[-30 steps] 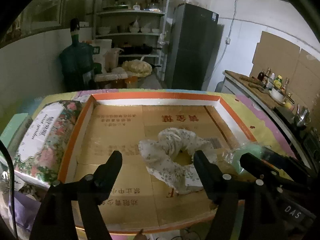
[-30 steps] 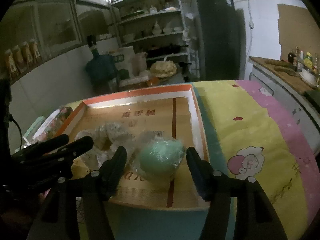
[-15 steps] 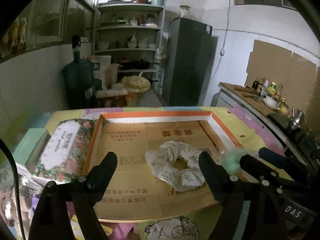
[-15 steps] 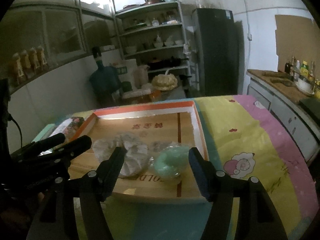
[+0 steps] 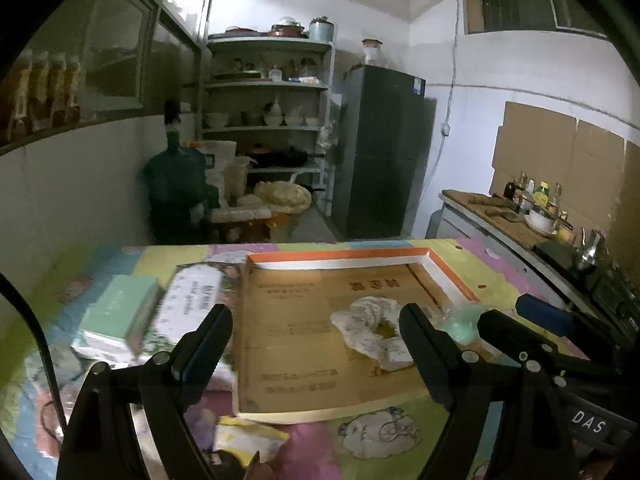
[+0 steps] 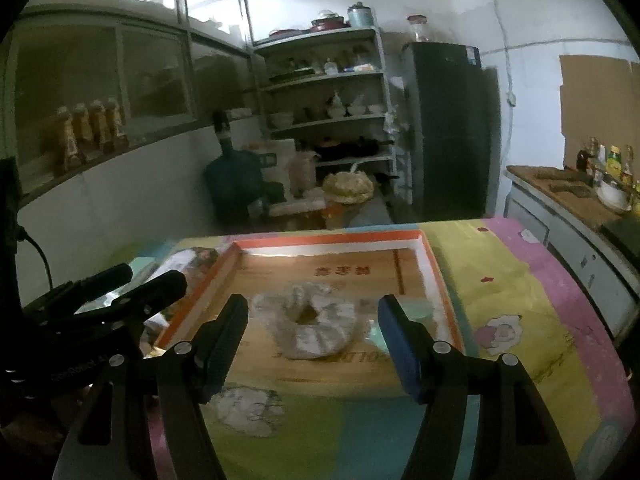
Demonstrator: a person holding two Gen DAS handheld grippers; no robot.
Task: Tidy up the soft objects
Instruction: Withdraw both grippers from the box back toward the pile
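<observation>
A shallow cardboard tray with an orange-and-white rim (image 5: 344,255) lies flat on the worktop, which is covered by a glossy pastel cartoon-print cloth (image 6: 520,292). Inside the tray, toward its right side in the left wrist view, rests a ruffled, ring-shaped scrunchie of pale floral fabric (image 5: 374,330), crumpled and soft in outline. Just beside it, against the tray's right wall, sits a rounded mint-green soft object in a crinkled clear wrapper (image 5: 460,322); whether the two touch cannot be told. Left of the tray, in the mid-left of the frame, lie a floral-printed soft pack with a white label (image 5: 192,304) and a flat mint-green box (image 5: 120,314), both blurred.

The left tongs (image 5: 316,340) occupy the lower part of their frame, black fingers spread wide and holding nothing, raised above the tray's near edge. The right tongs (image 6: 312,330) are likewise spread wide and empty, one finger faced with a blue pad (image 6: 400,348), the scrunchie seen between the fingers in the centre of the frame.
</observation>
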